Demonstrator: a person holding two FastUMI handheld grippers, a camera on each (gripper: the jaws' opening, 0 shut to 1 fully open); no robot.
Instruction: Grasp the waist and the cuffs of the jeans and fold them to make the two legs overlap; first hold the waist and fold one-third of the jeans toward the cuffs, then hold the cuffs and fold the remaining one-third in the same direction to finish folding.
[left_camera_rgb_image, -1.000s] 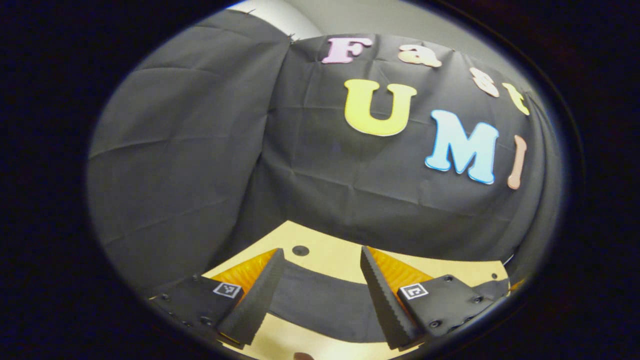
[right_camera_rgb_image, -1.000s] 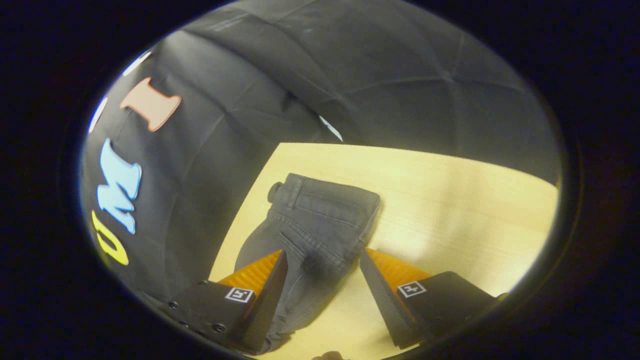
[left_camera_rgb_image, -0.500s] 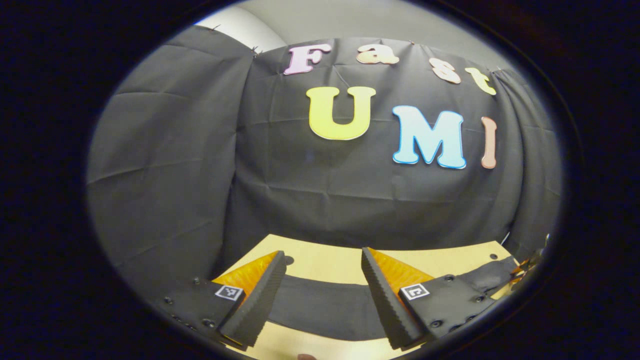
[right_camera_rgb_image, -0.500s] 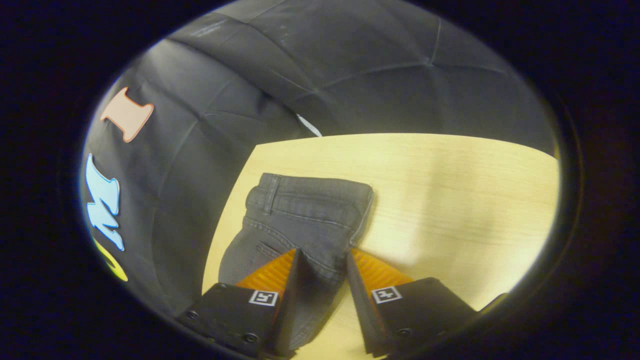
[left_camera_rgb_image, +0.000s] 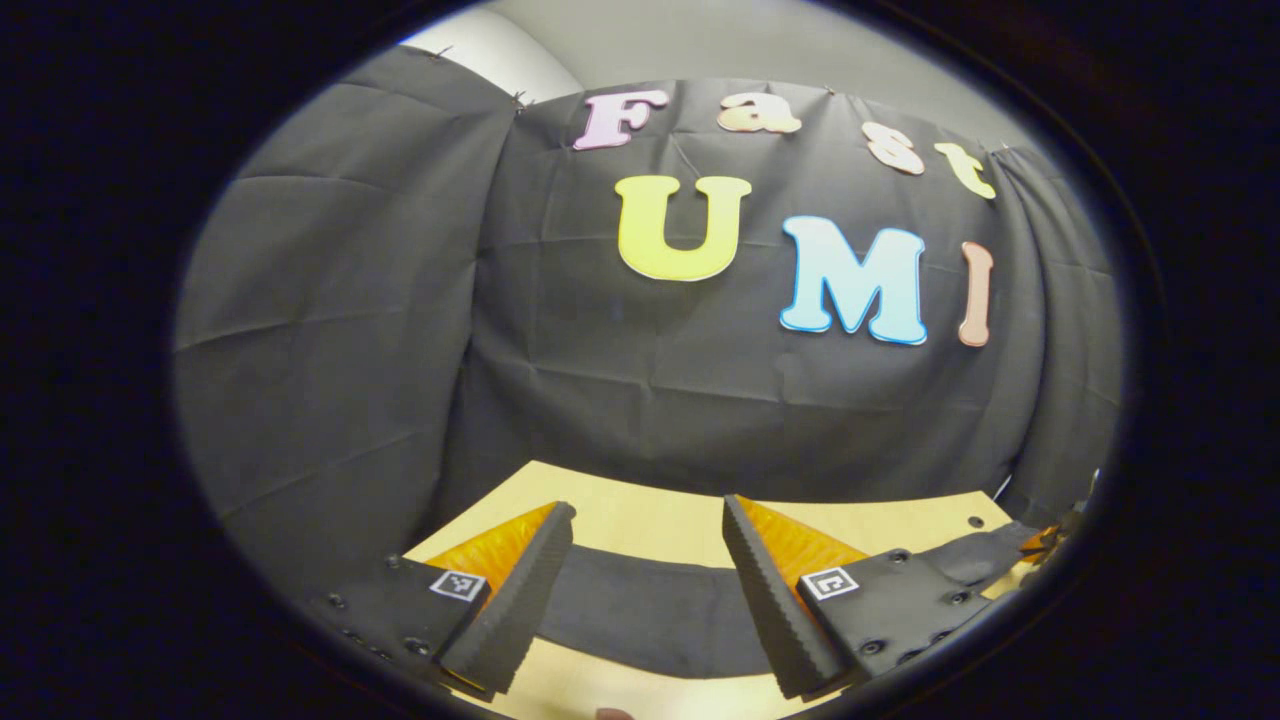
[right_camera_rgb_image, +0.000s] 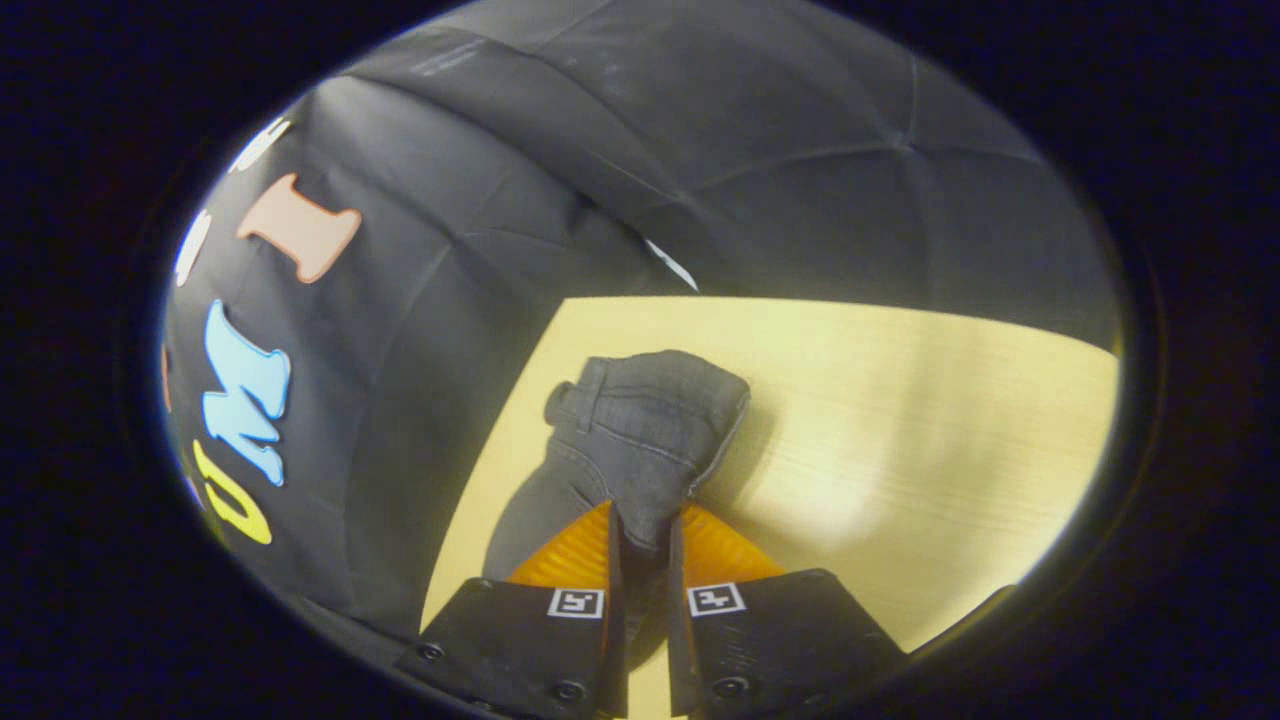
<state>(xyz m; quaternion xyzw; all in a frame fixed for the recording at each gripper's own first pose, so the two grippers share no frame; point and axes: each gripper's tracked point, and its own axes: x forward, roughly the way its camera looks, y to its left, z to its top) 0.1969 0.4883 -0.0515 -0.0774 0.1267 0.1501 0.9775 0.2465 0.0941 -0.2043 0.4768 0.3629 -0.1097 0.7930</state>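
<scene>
Dark grey jeans lie on the light wooden table. In the right gripper view the waist end bunches up just ahead of my right gripper, which is shut on the jeans near the crotch seam, the cloth pinched between both fingers. In the left gripper view a dark band of the jeans' leg runs across the table under my left gripper, which hangs open above it with a wide gap. Whether its fingertips touch the cloth cannot be told.
The black cloth wall rises right behind the table's far edge in the left gripper view. Bare tabletop stretches to the right of the jeans in the right gripper view. A small dark hole marks the table near its far right corner.
My right gripper has gone from wide open to shut on the jeans, and the waist has lifted and bunched. My left gripper stayed open, its view swinging a little.
</scene>
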